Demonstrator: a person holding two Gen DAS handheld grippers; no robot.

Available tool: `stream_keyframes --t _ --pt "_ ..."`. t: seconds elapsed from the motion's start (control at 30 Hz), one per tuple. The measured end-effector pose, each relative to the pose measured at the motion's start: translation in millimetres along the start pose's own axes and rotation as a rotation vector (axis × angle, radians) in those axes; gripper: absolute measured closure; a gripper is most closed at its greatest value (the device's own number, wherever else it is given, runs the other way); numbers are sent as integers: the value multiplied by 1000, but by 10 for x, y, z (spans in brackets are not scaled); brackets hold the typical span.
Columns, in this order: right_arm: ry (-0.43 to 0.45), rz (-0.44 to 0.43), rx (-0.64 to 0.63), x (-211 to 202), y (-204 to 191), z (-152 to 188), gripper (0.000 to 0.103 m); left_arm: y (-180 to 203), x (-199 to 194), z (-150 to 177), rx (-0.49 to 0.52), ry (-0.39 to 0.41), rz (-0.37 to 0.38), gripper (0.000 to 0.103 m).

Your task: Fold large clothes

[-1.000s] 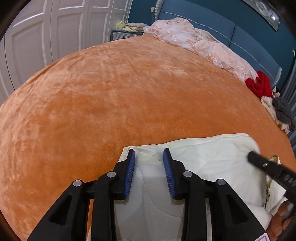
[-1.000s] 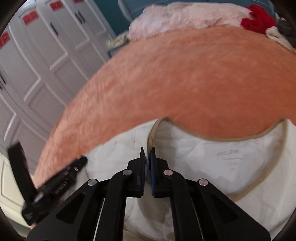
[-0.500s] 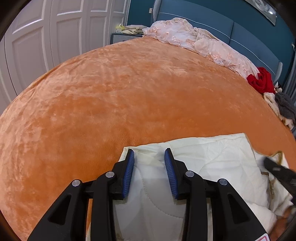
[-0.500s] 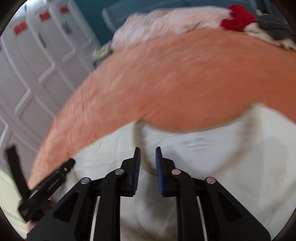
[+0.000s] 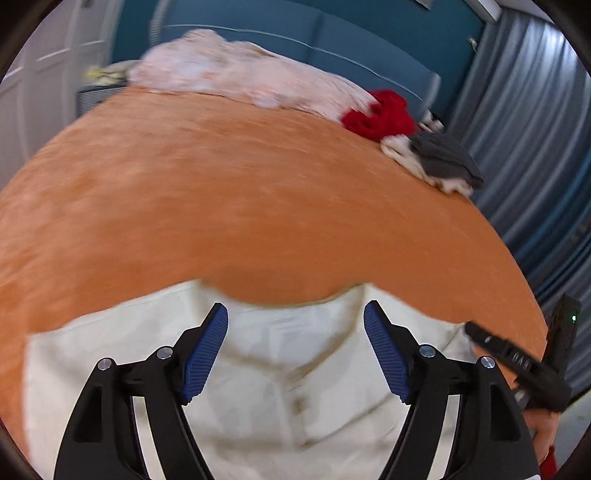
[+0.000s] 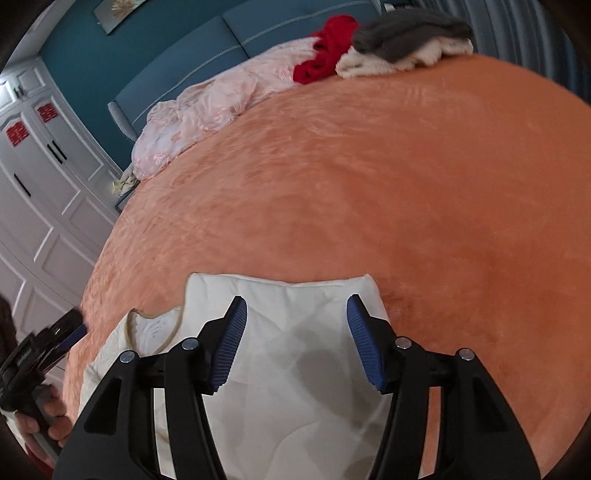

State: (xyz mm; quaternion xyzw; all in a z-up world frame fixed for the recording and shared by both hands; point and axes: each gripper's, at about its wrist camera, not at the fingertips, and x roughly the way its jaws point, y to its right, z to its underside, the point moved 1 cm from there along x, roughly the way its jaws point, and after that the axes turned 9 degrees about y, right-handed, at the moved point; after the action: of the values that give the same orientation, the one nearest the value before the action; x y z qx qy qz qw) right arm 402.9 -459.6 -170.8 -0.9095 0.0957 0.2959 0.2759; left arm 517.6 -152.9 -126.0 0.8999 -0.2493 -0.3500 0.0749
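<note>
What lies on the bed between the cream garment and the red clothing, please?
Only bare orange bedspread separates the cream garment from the red clothing, clearest in the right wrist view.

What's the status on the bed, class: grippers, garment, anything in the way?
Left gripper and right gripper both opening, nothing clamped. Cream quilted garment lies folded on the orange bedspread. Red, grey and pink clothes far off; path clear.

You face one orange bed cover (image 6: 369, 184) carrying one cream garment (image 6: 295, 362). Four more textiles sit beyond: one pink (image 6: 199, 110), one red (image 6: 325, 48), one white (image 6: 388, 61), one grey (image 6: 410, 31).
</note>
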Motion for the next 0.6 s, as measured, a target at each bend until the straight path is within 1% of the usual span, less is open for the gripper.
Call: stream_keyframes --t 0.07,0.17,0.23,0.3,0.33,0.37,0.4,0.43,0.47,0.5,0.57,0.6 --pt "-6 3 -16 104 5 26 48 173 338 6 -27 -54 24 30" --pt "-21 -1 -36 205 3 105 48 302 703 77 -78 -120 58 30" --pt "-23 -3 -47 272 31 142 49 363 914 147 -76 -170 63 30" --pt "-23 -11 -50 317 61 164 49 423 1081 244 -50 -221 48 30" --pt "-21 -14 -53 318 69 183 49 435 1123 284 -39 -230 40 30" --pt "-20 -15 -58 319 72 194 49 451 1133 301 -34 -232 43 34" --pt "-20 -14 -62 332 63 207 48 474 1149 316 -23 -237 45 47" --pt "-21 -11 -68 344 59 211 48 505 1152 347 -14 -242 48 58" --pt "-21 -8 -75 351 49 209 48 534 1162 360 -7 -253 73 84" --pt "-22 -2 -83 350 36 208 48 560 1161 366 -4 -260 89 100" --pt "-18 27 -109 333 -8 195 56 612 1100 338 32 -225 68 102" --pt "-16 33 -116 324 -23 185 67 651 1040 319 60 -191 57 103"
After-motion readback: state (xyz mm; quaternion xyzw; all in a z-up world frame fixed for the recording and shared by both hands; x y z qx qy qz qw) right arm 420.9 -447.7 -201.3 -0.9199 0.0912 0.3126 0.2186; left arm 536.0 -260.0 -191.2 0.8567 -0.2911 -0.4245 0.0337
